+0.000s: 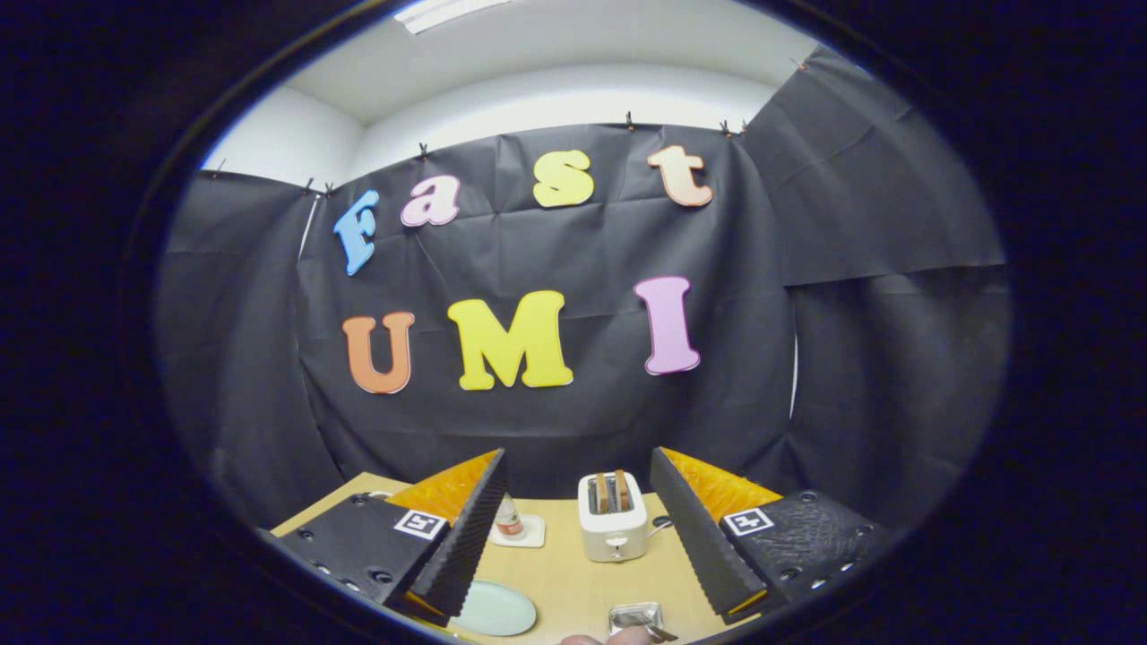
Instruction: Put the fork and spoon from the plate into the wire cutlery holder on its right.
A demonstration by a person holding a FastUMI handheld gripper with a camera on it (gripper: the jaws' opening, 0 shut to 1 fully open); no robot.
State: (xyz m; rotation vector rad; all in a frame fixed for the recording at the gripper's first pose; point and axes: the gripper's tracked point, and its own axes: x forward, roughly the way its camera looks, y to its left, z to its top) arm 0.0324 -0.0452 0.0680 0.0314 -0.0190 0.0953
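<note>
Plate (495,608) is sitting low between the two fingers, closer to the left one, pale green, and looking bare: no fork or spoon is showing on it from here. Wire cutlery holder (635,616) is standing to the plate's right on the desk (573,573), between the fingers and slightly toward the right one, with a dark utensil handle leaning out of it; whether that is the fork or the spoon cannot be told. Something rounded and pale is showing just below the holder, possibly a fingertip, too cut off to say.

Gripper (578,528) is hovering with its jaws spread wide and holding nothing; both plate and holder are lying below and near, the camera pitched well up toward the wall. Judging by that, the cutlery is probably already in the holder, though only one handle is making itself visible, so the count is uncertain. If a piece is remaining, the move would be needing a downward tilt first.

Farther back, a white toaster (614,517) with two slices is standing ahead between the fingers, and a small bottle (508,519) on a white coaster (520,531) is sitting beside the left finger. Black cloth is backing the light wood desk, white ceiling above.
</note>
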